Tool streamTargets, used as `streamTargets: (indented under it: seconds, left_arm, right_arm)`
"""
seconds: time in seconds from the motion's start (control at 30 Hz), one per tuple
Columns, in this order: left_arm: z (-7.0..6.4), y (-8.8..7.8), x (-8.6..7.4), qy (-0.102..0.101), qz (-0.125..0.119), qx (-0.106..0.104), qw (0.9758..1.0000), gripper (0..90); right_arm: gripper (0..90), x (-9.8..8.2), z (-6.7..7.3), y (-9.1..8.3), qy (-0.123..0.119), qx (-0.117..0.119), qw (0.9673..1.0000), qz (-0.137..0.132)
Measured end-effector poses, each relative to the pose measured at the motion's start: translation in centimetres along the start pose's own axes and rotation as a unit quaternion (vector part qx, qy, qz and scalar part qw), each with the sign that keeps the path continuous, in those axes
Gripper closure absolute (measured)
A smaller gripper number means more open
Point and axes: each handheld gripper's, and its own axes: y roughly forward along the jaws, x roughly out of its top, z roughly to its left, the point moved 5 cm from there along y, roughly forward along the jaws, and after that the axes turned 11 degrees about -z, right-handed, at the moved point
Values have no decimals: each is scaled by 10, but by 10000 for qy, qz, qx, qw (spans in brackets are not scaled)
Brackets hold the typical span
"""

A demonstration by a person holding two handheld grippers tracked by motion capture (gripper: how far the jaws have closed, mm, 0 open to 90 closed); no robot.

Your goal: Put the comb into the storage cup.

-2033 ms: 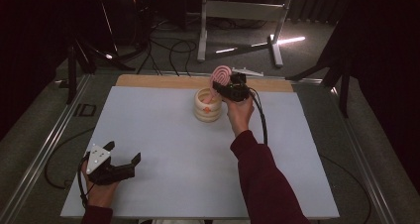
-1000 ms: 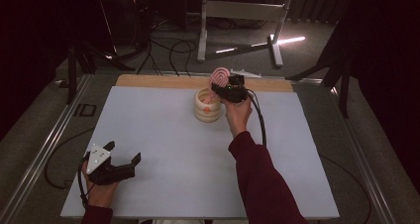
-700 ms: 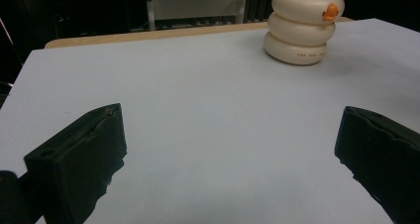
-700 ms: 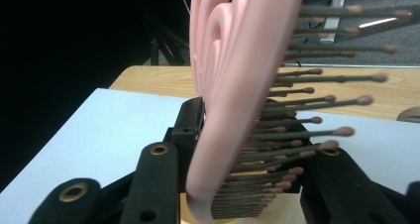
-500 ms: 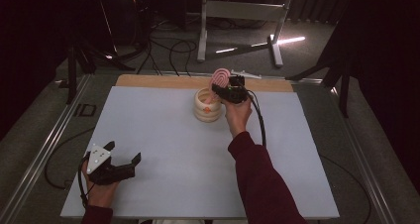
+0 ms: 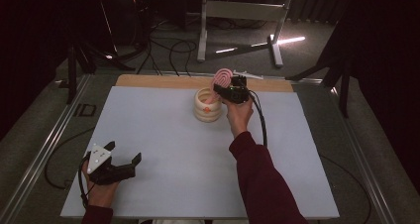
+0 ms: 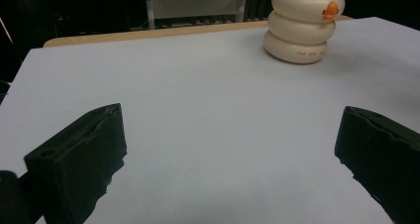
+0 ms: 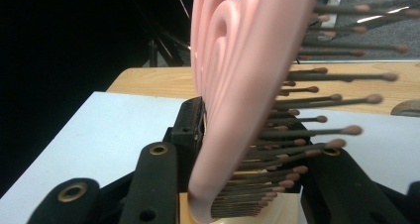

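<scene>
While the left hand-held gripper [image 6: 121, 160] sits idle at the near left of the counter [image 6: 163, 135], jaws wide apart with nothing between them, the right hand-held gripper [image 6: 221, 89] is clamped on a pink hairbrush [image 6: 221, 80] at the far centre. Brush head stands upright, its lower end down in the cream ringed holder [image 6: 207, 106]. Bristles [image 8: 317, 90] point sideways in the right gripper view.

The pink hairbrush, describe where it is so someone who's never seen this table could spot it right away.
Look at the far edge of the pale table sheet, where a cream ringed holder stands. The pink hairbrush sticks up from it, clamped in the right gripper. It is the one pink thing there, an oval head with dark bristles.
</scene>
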Motion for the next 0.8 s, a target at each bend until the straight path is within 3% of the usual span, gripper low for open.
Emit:
streamTargets:
  seconds: [0.8]
  left_arm:
    - [0,0,0,1,0,3,10000,1]
  right_arm:
    - [624,-1,-5,-1,-20,-27,10000,-16]
